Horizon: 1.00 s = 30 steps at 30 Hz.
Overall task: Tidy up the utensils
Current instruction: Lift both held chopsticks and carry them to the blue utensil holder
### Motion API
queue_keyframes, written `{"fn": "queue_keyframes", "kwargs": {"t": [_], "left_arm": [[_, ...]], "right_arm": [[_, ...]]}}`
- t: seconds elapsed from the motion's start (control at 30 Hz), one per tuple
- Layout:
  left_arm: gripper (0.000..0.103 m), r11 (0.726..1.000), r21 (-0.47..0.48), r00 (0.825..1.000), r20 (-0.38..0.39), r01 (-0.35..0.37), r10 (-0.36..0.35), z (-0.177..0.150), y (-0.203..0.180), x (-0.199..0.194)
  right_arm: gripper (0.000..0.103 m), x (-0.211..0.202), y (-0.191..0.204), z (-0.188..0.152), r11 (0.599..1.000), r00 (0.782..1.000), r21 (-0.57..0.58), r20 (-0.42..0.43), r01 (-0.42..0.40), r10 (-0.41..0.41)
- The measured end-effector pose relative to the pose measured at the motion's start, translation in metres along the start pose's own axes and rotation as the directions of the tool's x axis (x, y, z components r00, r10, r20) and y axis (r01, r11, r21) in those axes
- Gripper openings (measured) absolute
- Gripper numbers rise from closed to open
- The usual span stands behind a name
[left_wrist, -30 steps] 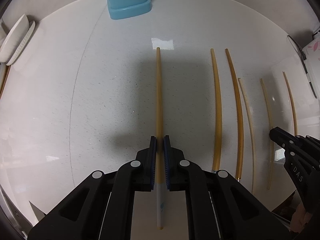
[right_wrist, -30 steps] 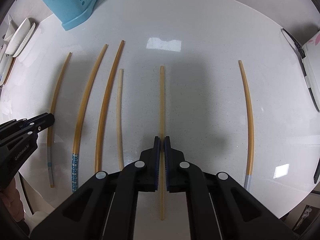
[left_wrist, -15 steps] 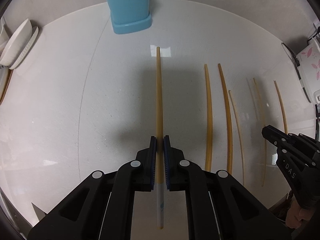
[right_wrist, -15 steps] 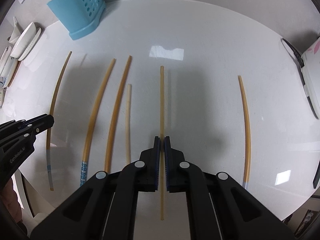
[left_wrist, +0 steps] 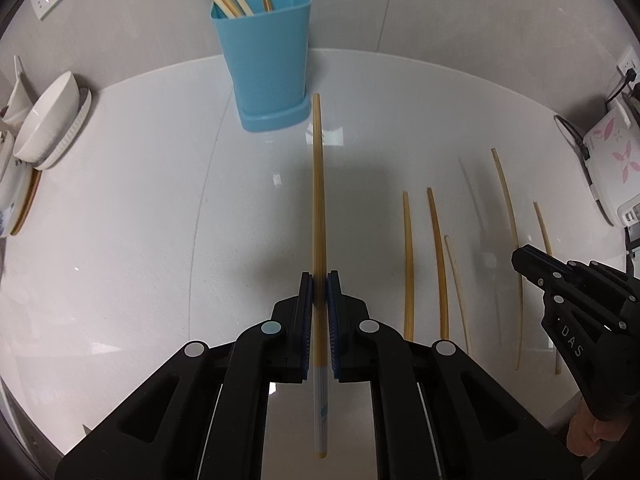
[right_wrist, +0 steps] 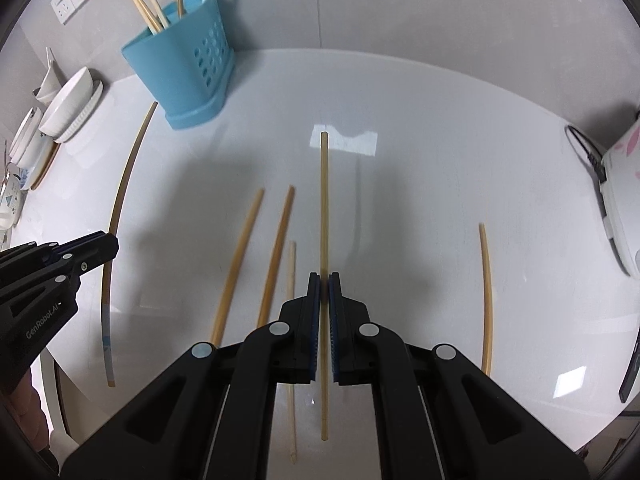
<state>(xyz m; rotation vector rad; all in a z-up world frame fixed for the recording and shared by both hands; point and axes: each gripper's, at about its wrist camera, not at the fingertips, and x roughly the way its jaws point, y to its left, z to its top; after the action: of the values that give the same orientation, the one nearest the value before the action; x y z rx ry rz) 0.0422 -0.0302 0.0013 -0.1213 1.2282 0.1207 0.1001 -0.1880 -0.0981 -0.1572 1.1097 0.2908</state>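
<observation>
Pointing steeply down, both tongs [left_wrist: 319, 280] [right_wrist: 324, 280] clamping chopsticks [left_wrist: 318, 200] [right_wrist: 324, 208]

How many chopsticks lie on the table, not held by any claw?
4. The left amber chopstick and right amber chopstick lie side by side left of the right claw, the pale chopstick beside them, the lone chopstick far right. None seems hidden.
</observation>
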Motion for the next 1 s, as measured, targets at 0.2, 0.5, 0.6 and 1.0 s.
{"fn": "queue_keyframes", "kwargs": {"t": [0.2, 0.5, 0.6, 1.0], "left_arm": [[0.007, 1.000, -0.009, 0.999, 0.042, -0.001, 0.001, 0.014, 0.004, -0.010], [0.007, 0.999, -0.033, 0.993, 0.121, 0.014, -0.010, 0.031, 0.013, -0.035], [0.007, 0.999, -0.042, 0.990, 0.138, 0.020, -0.015, 0.038, 0.017, -0.042], [0.007, 0.998, -0.058, 0.973, 0.229, 0.025, -0.011, 0.068, 0.028, -0.067]], "right_arm": [[0.004, -0.011, 0.002, 0.017, 1.000, 0.998, -0.002, 0.055, -0.015, 0.015], [0.003, -0.033, 0.007, 0.039, 0.999, 0.990, -0.013, 0.133, -0.037, 0.038], [0.003, -0.039, 0.010, 0.050, 0.999, 0.987, -0.019, 0.157, -0.040, 0.043], [0.003, -0.069, 0.026, 0.091, 0.996, 0.962, -0.062, 0.263, -0.057, 0.072]]}}
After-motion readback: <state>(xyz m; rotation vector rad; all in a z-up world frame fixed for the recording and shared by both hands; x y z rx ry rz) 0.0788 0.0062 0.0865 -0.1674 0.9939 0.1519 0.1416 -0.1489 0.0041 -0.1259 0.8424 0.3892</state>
